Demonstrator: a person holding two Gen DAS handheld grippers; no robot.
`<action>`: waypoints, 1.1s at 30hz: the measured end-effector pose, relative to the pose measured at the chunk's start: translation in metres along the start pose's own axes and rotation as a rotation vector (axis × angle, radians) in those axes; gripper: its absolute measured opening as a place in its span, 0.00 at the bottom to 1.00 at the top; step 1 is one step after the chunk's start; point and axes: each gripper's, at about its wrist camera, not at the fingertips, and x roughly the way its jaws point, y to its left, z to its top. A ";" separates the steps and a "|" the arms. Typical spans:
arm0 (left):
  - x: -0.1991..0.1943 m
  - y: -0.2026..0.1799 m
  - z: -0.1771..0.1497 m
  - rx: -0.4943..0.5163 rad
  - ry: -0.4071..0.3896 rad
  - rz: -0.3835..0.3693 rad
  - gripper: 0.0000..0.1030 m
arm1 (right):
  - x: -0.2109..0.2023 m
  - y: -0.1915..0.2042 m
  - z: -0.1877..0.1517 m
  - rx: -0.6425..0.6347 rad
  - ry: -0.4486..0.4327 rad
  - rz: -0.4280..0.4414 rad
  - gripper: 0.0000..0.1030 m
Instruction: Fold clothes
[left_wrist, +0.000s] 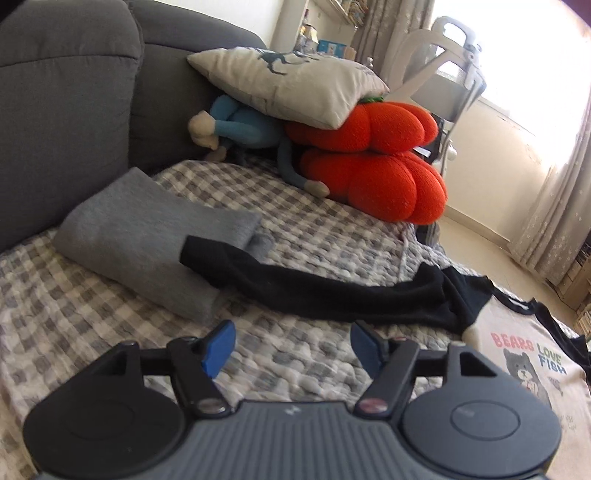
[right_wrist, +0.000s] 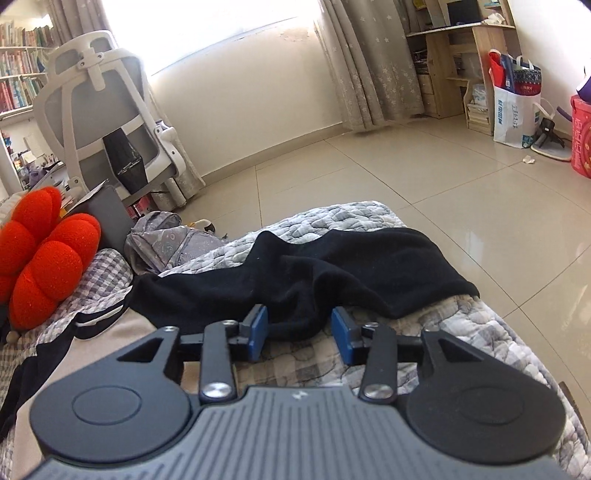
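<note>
Raglan shirt (left_wrist: 524, 354), cream body and black sleeves (right_wrist: 314, 269), spread flat on checked quilt (left_wrist: 110, 332) for folding; left gripper (left_wrist: 291, 345) and right gripper (right_wrist: 299, 328) both spread, empty, poised over sleeves; folded grey garment (left_wrist: 147, 236) set aside

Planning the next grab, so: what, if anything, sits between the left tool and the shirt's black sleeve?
Nothing visible. Only bare checkered quilt lies between the open left tool and the black sleeve. The folded grey garment sits off to the left, under the sleeve's cuff end.
</note>
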 end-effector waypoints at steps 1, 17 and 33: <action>0.000 0.007 0.007 -0.006 -0.011 0.015 0.74 | -0.003 0.005 -0.003 -0.024 -0.003 0.009 0.46; 0.120 0.021 0.064 0.140 0.118 0.276 0.05 | -0.009 0.075 -0.061 -0.199 0.098 0.202 0.56; 0.080 0.089 0.036 0.010 0.070 0.252 0.07 | -0.012 0.081 -0.076 -0.222 0.080 0.234 0.76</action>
